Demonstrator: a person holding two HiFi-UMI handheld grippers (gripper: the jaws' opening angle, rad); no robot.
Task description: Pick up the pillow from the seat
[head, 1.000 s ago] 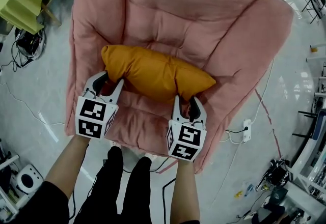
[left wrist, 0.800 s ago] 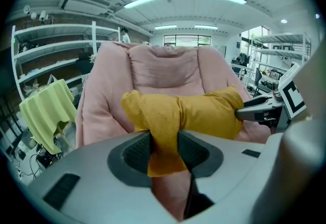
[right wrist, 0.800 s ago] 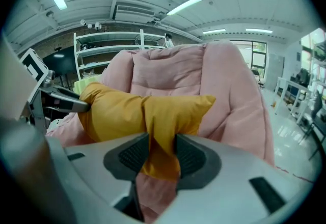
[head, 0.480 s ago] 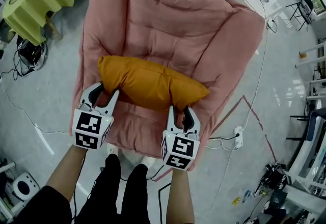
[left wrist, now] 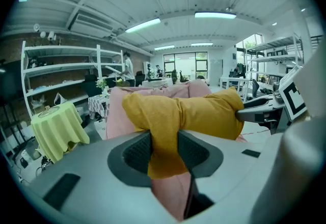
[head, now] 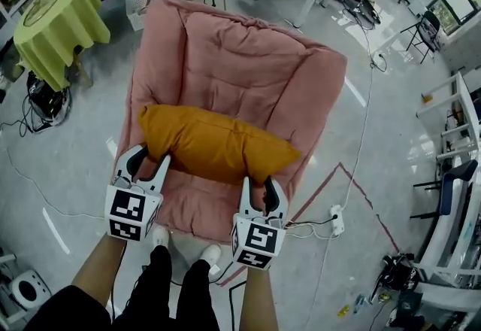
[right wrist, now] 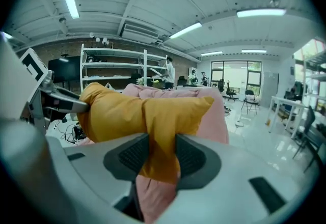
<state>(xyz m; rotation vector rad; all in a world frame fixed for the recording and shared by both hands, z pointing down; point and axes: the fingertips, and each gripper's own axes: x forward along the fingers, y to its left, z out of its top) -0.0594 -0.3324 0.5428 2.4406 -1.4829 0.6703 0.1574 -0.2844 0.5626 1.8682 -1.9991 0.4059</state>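
Nearest the person, the left gripper (head: 149, 159) and the right gripper (head: 258, 185) sit side by side in the head view, each with its jaws part-way closed and clamped on a fold of the orange pillow (head: 214, 145). Each gripper's own view shows the cloth bunched tight between its ribbed pads. The left one has the pillow's near-left corner and the right one its near-right end, so neither hand is nearer than the other: the load is shared across both. From the left gripper the bulk of the pillow lies at about 1 o'clock, and from the right gripper at about 11 o'clock. Its long axis runs roughly from 9 to 3 o'clock, the left end tipped a little toward 10 and the right end dropping toward 4 — so any further lift probably wants both hands moving together, or the cloth will twist. The pillow is plump, soft and plain orange, creased where the jaws pinch it, with a pointed corner at its right end. It seems to hang between the grippers in front of the pink padded seat (head: 233, 59) rather than resting in it, though from above I cannot tell whether its underside clears the cushion. Beyond the seat, at about 10 o'clock, stands a table with a yellow-green cloth (head: 60, 25) on the grey floor (head: 391, 194).
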